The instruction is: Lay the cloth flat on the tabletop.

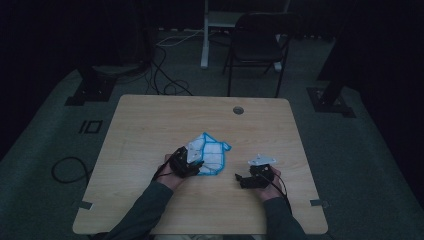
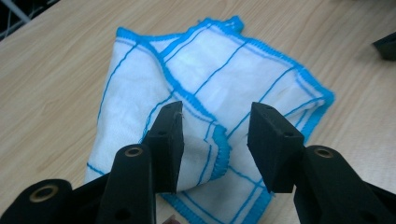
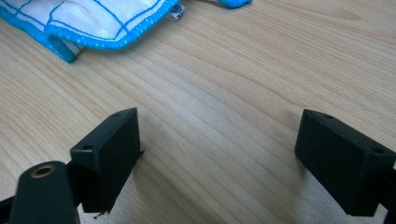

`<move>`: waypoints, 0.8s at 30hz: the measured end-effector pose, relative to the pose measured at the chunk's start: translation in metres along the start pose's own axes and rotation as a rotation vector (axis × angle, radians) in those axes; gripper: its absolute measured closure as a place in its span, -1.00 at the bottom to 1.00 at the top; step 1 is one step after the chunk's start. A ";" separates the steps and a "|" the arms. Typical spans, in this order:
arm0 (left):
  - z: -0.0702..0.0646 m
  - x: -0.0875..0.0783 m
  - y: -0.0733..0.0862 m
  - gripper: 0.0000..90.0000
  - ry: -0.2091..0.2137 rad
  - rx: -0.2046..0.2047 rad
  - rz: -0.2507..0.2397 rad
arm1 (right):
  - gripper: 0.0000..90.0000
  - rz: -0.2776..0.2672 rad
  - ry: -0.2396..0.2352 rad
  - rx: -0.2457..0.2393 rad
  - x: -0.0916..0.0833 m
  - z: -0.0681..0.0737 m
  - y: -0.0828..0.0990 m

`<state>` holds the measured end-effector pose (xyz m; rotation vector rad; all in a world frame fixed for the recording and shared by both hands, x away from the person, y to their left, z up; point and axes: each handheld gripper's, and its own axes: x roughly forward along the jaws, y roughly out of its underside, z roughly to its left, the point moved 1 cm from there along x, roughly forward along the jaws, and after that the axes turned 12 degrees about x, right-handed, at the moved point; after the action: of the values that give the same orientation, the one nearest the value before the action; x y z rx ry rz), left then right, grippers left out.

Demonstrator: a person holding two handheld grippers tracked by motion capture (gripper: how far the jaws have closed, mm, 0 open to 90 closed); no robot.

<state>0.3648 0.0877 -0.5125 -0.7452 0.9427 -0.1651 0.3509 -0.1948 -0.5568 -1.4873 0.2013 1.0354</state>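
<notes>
High camera: fixed above the person's side, facing forward and down. It takes in the whole wooden table (image 1: 150,130), dark floor around it, and a chair (image 1: 255,45) beyond the far edge. Far off; detail small and dim.

Left gripper camera: rides low behind its own two black jaws, looking along them and down, very close to the white-and-blue cloth (image 2: 205,88).

Right gripper camera: same low seat behind its jaws, close over bare tabletop (image 3: 224,93), the cloth's hem (image 3: 112,37) at top left.

Shared: cloth and table grain appear in all three; both grippers, left gripper (image 1: 186,162) and right gripper (image 1: 256,176), show from above.
</notes>
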 end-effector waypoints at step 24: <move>0.031 -0.012 0.012 0.96 -0.108 -0.121 -0.004 | -0.69 0.000 0.000 0.000 0.000 0.000 0.000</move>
<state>0.3795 0.1180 -0.5006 -0.8590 0.8536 -0.0706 0.3509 -0.1948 -0.5568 -1.4870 0.2016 1.0354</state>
